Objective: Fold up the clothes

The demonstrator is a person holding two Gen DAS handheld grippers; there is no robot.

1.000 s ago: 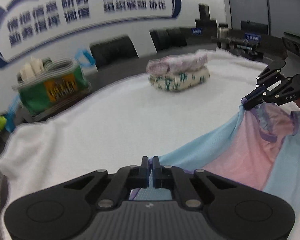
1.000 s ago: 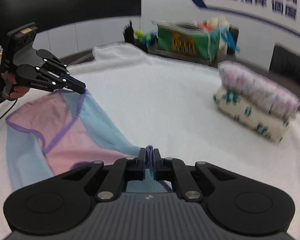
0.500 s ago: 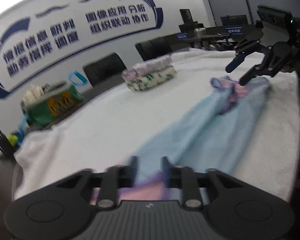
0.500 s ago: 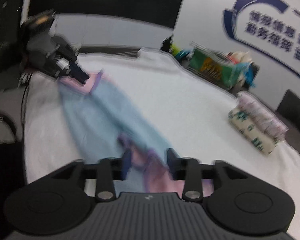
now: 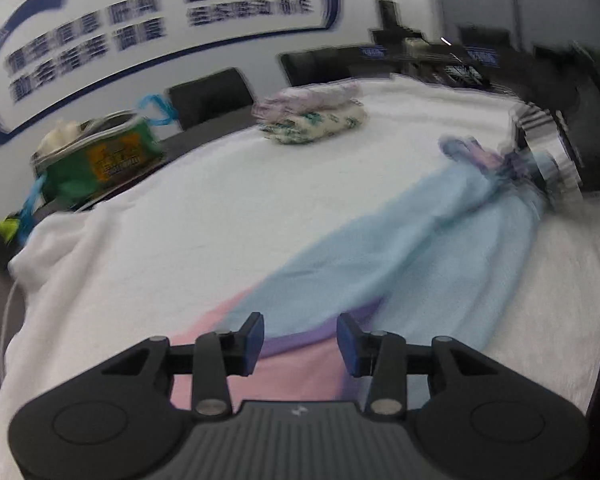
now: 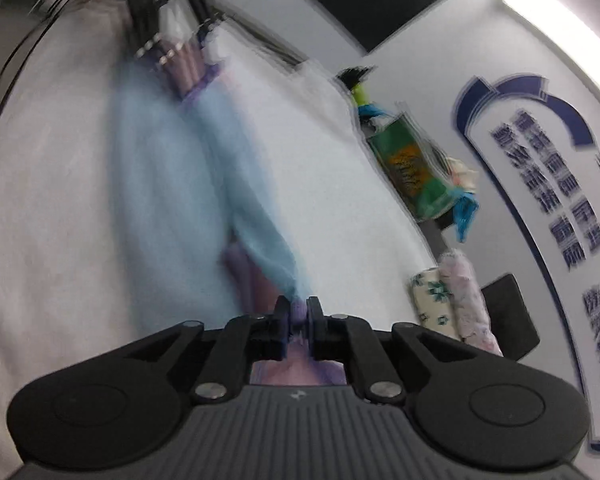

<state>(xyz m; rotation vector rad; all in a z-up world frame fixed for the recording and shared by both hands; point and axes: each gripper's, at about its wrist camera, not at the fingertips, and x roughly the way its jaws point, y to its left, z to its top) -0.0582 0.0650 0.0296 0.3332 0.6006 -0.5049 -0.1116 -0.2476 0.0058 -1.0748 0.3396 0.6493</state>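
Observation:
A light blue garment [image 5: 400, 248] with pink panels and purple trim lies stretched in a long strip on the white cloth-covered table [image 5: 180, 220]. My left gripper [image 5: 300, 328] is open just above its near end, with the pink and purple hem below and between the fingers, untouched by the pads. In the right wrist view the same garment [image 6: 172, 168] runs away from my right gripper [image 6: 298, 308], whose jaws are closing with purple trim pinched between the pads. Each gripper appears blurred at the far end in the other's view: right gripper [image 5: 540, 152], left gripper [image 6: 168, 40].
A stack of folded patterned clothes [image 5: 312, 120] sits at the back of the table, also visible as the folded stack [image 6: 452, 304]. A green bag [image 5: 96, 160] with blue handles stands off the far left edge. Black chairs [image 5: 212, 96] line the wall.
Both grippers let go of the spread garment, which now lies as a narrow strip. The left stays open over its end. The right opened, rolled, and has closed again on purple trim.

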